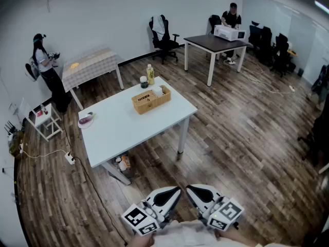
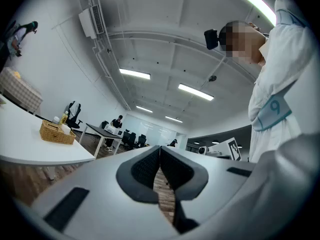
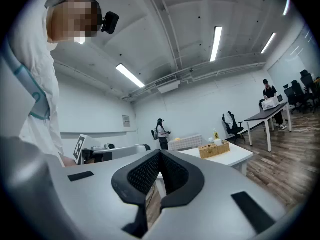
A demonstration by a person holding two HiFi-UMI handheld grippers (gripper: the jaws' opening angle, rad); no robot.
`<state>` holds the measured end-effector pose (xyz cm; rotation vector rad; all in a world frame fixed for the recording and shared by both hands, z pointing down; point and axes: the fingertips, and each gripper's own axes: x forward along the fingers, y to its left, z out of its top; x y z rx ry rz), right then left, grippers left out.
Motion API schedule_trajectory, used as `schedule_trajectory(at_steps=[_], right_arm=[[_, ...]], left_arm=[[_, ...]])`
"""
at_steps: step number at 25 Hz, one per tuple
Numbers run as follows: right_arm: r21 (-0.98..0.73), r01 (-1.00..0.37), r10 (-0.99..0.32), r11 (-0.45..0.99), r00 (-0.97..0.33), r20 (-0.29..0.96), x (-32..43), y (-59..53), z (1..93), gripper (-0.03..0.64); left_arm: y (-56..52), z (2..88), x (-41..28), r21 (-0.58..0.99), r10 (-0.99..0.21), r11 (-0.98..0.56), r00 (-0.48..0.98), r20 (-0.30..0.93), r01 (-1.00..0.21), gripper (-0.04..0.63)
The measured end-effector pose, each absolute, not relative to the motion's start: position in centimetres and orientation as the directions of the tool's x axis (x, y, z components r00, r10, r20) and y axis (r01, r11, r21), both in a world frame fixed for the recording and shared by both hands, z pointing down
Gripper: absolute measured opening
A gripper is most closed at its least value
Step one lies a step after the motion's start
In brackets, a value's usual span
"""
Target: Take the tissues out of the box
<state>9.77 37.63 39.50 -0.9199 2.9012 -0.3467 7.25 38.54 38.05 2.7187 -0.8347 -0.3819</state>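
Holding left claw [image 1: 176, 191] and right claw [image 1: 191, 189] closed, empty, at frame bottom, well apart from wicker tissue box [image 1: 150, 100] on tabletop [image 1: 118, 130]: approach seemingly not begun.

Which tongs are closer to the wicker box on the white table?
Left, narrowly. The left tongs lie more in line with the wicker box, the right tongs beside them, farther right; both hang far short of it.

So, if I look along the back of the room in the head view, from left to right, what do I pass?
Standing person in a white top → table under a pale checked cloth → black office chair on wheels → dark-topped table with white legs.
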Motion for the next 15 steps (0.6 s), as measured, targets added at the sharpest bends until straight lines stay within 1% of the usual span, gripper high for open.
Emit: schedule_trajectory(at_steps=[15], right_arm=[[-0.231,-0.552,-0.568,0.801,-0.823,-0.007,8.1,36.4,39.9,0.031]], left_arm=[[37.0,38.4,6.2,0.342,-0.567,-0.800,0.808,-0.163,-0.492,0.005]])
